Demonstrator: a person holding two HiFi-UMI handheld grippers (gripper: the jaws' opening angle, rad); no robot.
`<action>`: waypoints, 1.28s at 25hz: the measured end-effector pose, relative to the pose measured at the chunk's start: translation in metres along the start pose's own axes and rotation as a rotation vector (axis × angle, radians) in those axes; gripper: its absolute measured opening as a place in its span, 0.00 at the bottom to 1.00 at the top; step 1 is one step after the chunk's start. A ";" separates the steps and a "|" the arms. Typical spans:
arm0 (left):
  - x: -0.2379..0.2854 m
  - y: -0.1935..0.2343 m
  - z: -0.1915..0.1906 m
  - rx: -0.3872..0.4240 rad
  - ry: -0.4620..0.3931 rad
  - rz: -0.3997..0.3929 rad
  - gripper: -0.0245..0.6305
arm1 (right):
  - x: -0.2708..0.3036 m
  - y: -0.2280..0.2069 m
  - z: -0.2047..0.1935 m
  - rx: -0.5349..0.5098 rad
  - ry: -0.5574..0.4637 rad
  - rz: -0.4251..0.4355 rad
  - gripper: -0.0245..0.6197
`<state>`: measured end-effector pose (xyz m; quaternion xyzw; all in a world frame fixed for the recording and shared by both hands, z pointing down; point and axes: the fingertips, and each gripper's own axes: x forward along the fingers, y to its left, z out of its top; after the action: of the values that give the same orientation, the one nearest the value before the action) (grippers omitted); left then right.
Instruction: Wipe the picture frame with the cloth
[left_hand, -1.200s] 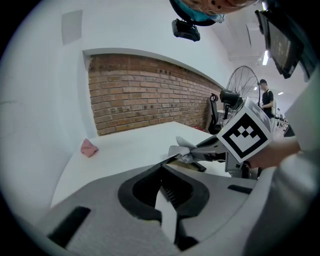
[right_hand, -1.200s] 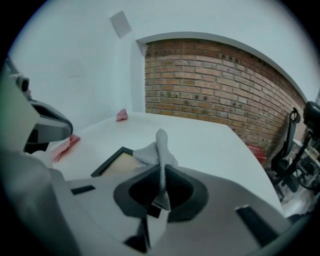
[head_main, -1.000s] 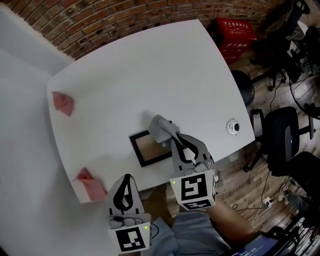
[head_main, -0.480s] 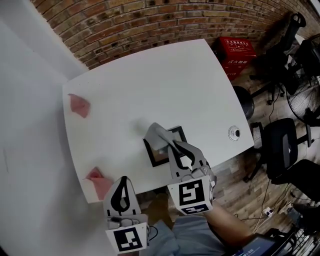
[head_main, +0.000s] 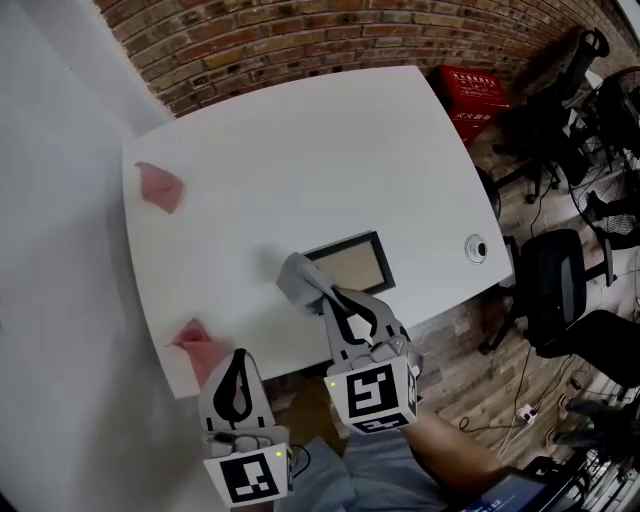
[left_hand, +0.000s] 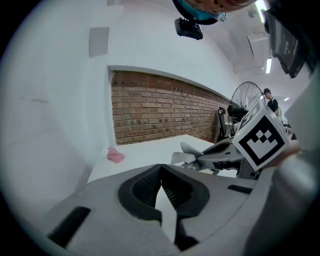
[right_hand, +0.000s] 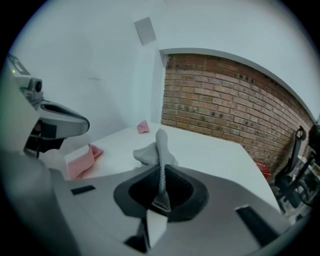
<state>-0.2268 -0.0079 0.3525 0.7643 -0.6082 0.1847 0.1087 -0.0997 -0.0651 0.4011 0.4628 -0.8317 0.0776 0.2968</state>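
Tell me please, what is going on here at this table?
A person holds a hand-held gripper in each hand over a white table. The right hand-held gripper is shut on a grey cloth, which sits at the left end of a dark picture frame lying flat on the table. The left hand-held gripper is shut and empty, held back near the table's edge. Two pink cloths lie at the left side.
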 end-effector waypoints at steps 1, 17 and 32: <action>-0.002 0.003 -0.004 -0.007 0.005 -0.003 0.05 | 0.000 0.005 -0.001 -0.005 0.002 0.001 0.08; -0.014 -0.004 -0.059 0.000 0.121 0.059 0.05 | 0.011 0.031 -0.063 0.006 0.062 0.104 0.08; -0.012 -0.035 -0.072 0.009 0.177 0.074 0.05 | 0.012 0.010 -0.092 0.041 0.073 0.120 0.08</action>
<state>-0.2058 0.0388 0.4146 0.7226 -0.6231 0.2580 0.1518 -0.0738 -0.0312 0.4836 0.4148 -0.8449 0.1290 0.3121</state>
